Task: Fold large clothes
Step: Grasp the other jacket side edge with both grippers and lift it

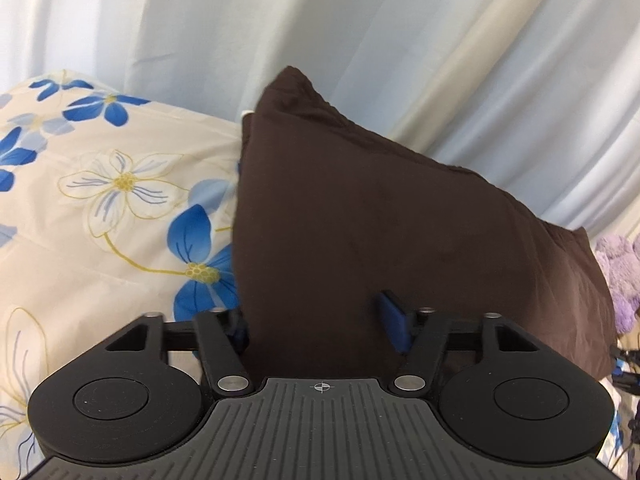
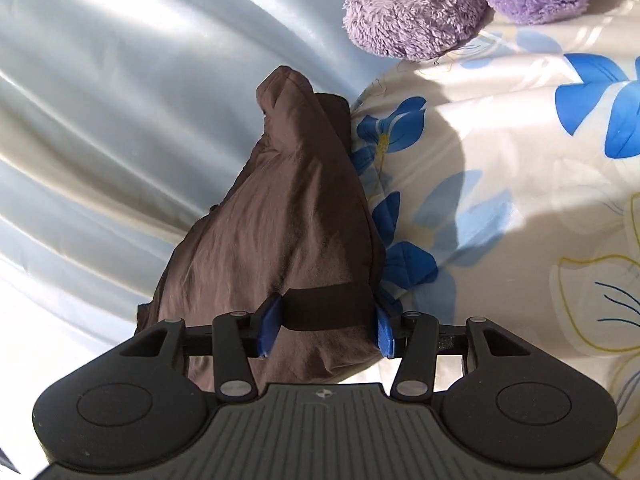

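Note:
A dark brown garment [image 1: 392, 240] is folded into a thick bundle and rests at the far edge of the floral bed cover, against the pale curtain. My left gripper [image 1: 320, 326] has its blue fingers [image 1: 394, 326] spread wide, with the bundle lying between them. In the right wrist view the same brown garment [image 2: 272, 216] sits between the blue fingers [image 2: 270, 326] of my right gripper [image 2: 326, 326]. The fingers stand wide apart on either side of the bundle's near end. Whether the pads press on the cloth cannot be told.
A cream bed cover with blue and white flowers [image 1: 100, 200] spreads to the left, and to the right in the right wrist view [image 2: 520, 200]. A purple plush toy [image 2: 440, 8] lies on it at the back. A pale curtain [image 1: 360, 40] hangs behind.

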`<state>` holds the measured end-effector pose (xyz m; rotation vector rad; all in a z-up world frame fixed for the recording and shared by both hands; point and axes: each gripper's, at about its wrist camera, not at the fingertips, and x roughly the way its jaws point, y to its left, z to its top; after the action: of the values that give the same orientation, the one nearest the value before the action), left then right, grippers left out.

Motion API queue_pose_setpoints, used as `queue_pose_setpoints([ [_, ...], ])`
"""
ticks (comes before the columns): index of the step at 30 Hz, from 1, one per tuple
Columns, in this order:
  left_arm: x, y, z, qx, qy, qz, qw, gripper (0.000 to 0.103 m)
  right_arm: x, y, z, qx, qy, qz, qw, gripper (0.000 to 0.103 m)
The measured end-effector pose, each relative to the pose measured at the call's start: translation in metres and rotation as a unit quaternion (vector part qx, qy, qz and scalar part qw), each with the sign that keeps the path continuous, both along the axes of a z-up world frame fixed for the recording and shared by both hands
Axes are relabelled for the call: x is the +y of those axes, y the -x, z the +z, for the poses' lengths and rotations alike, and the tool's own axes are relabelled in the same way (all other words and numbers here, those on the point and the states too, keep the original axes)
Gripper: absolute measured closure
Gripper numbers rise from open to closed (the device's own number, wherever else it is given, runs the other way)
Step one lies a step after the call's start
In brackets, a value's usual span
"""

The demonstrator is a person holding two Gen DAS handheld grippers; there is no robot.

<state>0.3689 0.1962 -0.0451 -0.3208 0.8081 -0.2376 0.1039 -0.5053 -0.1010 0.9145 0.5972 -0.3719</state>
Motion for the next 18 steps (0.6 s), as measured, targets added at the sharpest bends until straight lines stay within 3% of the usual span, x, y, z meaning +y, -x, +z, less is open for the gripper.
queue_pose_setpoints([
  [3,0.002,0.003,0.021,0.001,0.012,0.014,0.9998,0.066,0.013,-0.004,0.008,0.017,0.025,-0.008,1.0,0.071],
  [6,-0.002,0.01,0.053,-0.011,0.023,0.013,0.9996,0.073,0.024,-0.005,0.029,0.004,0.042,-0.001,0.999,0.079],
  [13,-0.005,0.057,0.117,-0.043,0.071,-0.012,0.9965,0.081,0.051,-0.002,0.094,-0.054,0.064,0.051,0.995,0.086],
  [18,0.013,0.122,0.133,-0.033,0.108,-0.014,0.9935,0.084,0.075,0.037,0.123,-0.056,0.057,0.065,0.995,0.087],
])
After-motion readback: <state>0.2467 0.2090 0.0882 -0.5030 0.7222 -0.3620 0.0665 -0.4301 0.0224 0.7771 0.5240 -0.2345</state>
